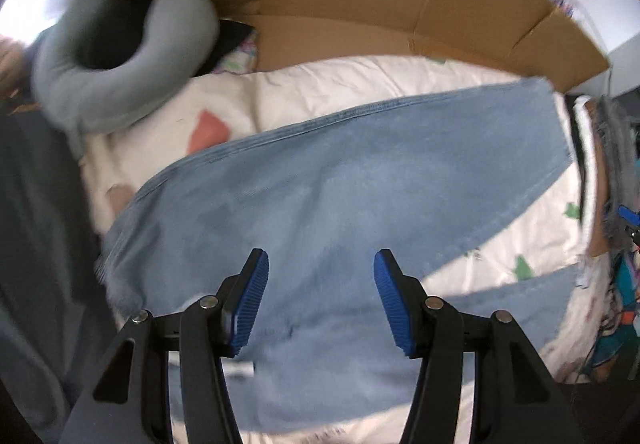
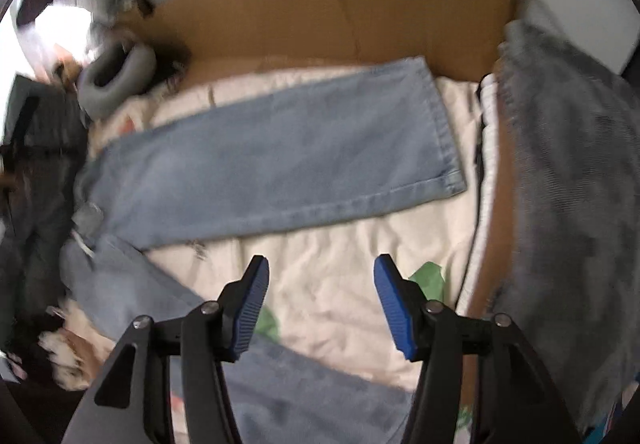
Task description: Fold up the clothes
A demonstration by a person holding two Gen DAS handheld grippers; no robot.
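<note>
Light blue jeans (image 1: 328, 196) lie spread on a cream printed bedsheet (image 1: 328, 84). In the left wrist view my left gripper (image 1: 321, 300) is open and empty above the jeans' upper part. In the right wrist view the two legs are splayed: one leg (image 2: 280, 160) runs across to the right, the other (image 2: 304, 384) lies under the gripper. My right gripper (image 2: 321, 304) is open and empty above the sheet (image 2: 360, 244) between the legs.
Flattened brown cardboard (image 1: 360, 4) stands behind the bed. A grey neck pillow (image 1: 120, 56) lies at the back left. A grey fuzzy blanket (image 2: 568, 204) lies along the right side. Dark clothing (image 2: 36, 164) is piled at the left.
</note>
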